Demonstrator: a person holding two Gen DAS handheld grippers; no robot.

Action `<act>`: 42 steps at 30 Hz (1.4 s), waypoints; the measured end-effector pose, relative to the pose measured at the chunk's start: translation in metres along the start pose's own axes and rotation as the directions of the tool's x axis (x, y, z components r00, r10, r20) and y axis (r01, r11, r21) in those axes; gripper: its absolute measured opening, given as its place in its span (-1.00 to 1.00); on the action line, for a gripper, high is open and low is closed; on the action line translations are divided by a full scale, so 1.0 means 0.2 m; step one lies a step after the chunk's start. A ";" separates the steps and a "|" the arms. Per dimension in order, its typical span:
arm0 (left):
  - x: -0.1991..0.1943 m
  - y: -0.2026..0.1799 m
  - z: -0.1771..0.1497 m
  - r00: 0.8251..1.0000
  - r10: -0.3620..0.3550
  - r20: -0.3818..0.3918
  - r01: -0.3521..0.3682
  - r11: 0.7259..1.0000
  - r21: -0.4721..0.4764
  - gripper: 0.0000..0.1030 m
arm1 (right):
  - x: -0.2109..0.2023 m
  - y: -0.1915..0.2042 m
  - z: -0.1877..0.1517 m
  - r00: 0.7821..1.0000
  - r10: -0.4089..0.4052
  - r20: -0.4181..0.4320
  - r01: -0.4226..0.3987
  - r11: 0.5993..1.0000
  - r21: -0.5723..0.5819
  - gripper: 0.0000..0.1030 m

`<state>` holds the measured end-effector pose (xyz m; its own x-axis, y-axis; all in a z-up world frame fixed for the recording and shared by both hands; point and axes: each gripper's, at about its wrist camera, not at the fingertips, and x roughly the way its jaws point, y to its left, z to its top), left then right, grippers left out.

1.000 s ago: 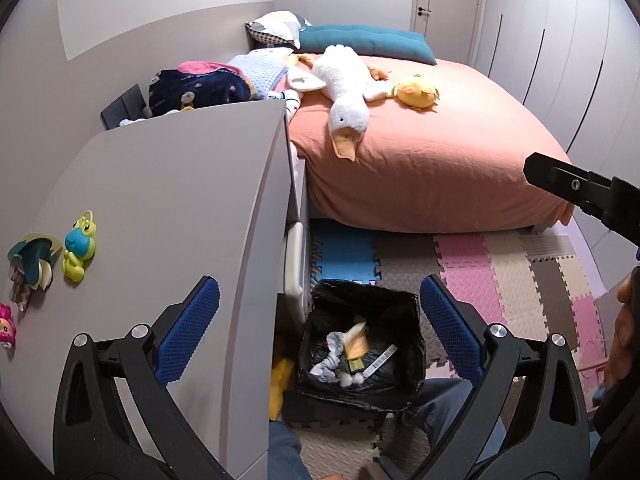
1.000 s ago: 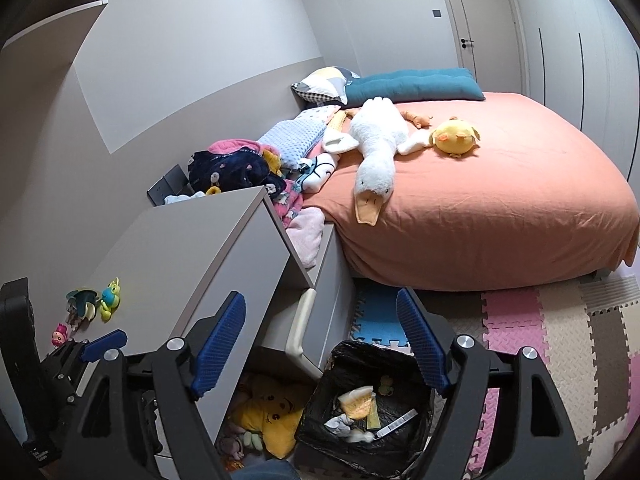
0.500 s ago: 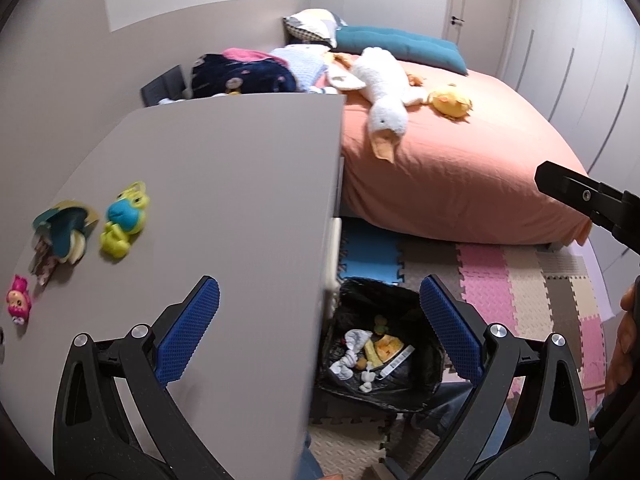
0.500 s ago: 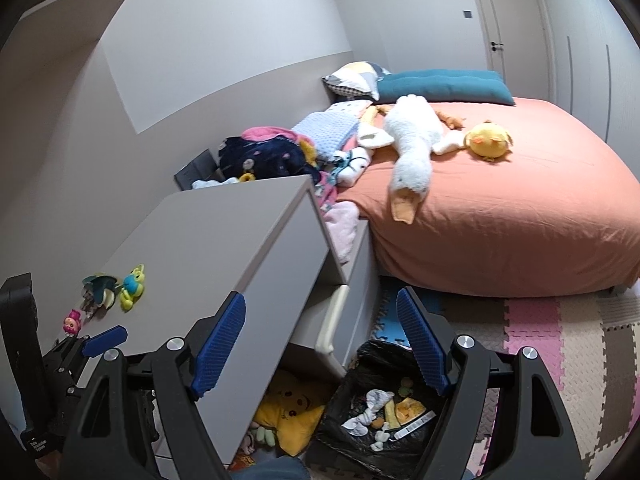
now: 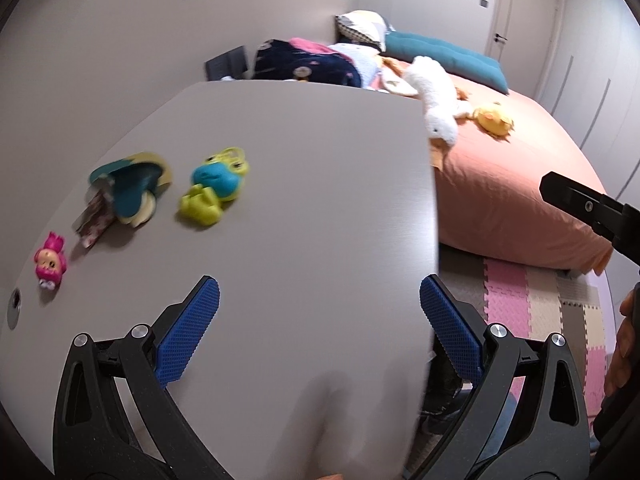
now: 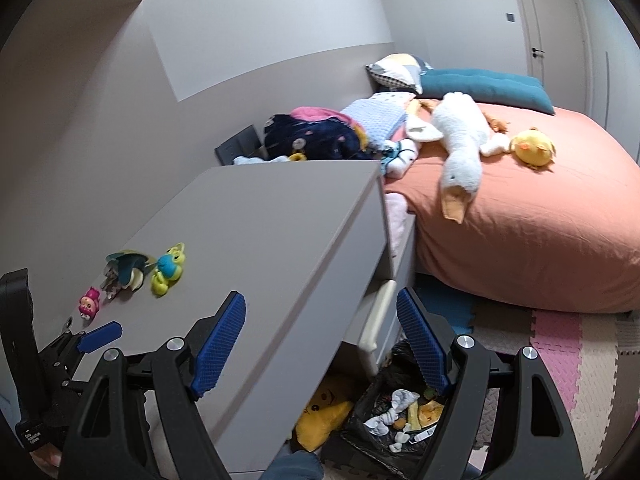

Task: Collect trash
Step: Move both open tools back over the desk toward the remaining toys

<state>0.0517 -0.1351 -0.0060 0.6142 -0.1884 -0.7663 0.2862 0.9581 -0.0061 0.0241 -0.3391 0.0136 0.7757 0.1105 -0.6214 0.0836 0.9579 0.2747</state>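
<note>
A crumpled patterned wrapper (image 5: 93, 219) lies on the grey dresser top (image 5: 304, 208), partly under a teal and cream toy (image 5: 132, 190); it also shows in the right wrist view (image 6: 110, 282). My left gripper (image 5: 320, 332) is open and empty above the dresser's near part. My right gripper (image 6: 320, 344) is open and empty, over the dresser's right edge. A black-lined trash bin (image 6: 400, 428) with scraps stands on the floor below; it is hidden in the left wrist view.
A blue-green toy (image 5: 214, 188) and a small pink figure (image 5: 50, 266) sit by the wrapper. A bed (image 6: 540, 216) with a goose plush (image 6: 460, 152) is to the right. Drawers (image 6: 380, 312) stand open; a yellow plush (image 6: 324, 416) lies below. Foam mats (image 6: 560, 344) cover the floor.
My left gripper has swung left over the dresser top, closer to the toys and wrapper; the bin has left its view. My right gripper shifted slightly left. Both stayed open.
</note>
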 end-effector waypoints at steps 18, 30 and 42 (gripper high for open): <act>-0.03 0.45 -0.05 0.995 0.104 -0.004 -0.104 0.986 -0.134 0.88 | 0.24 0.41 0.02 0.992 0.100 -0.073 -0.106 0.990 -0.096 0.53; -0.02 0.76 -0.06 0.984 0.176 -0.021 -0.176 0.964 -0.199 0.88 | 0.43 0.66 0.04 0.979 0.158 -0.131 -0.176 0.975 -0.139 0.53; 0.04 1.01 -0.06 0.975 0.217 -0.043 -0.221 0.942 -0.254 0.88 | 0.65 0.87 0.05 0.967 0.165 -0.193 -0.200 0.963 -0.179 0.53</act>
<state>0.1048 0.0588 -0.0218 0.6293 0.0339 -0.7764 -0.0528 0.9986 0.0008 0.1457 -0.1616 -0.0123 0.6433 0.3158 -0.6974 -0.1861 0.9482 0.2576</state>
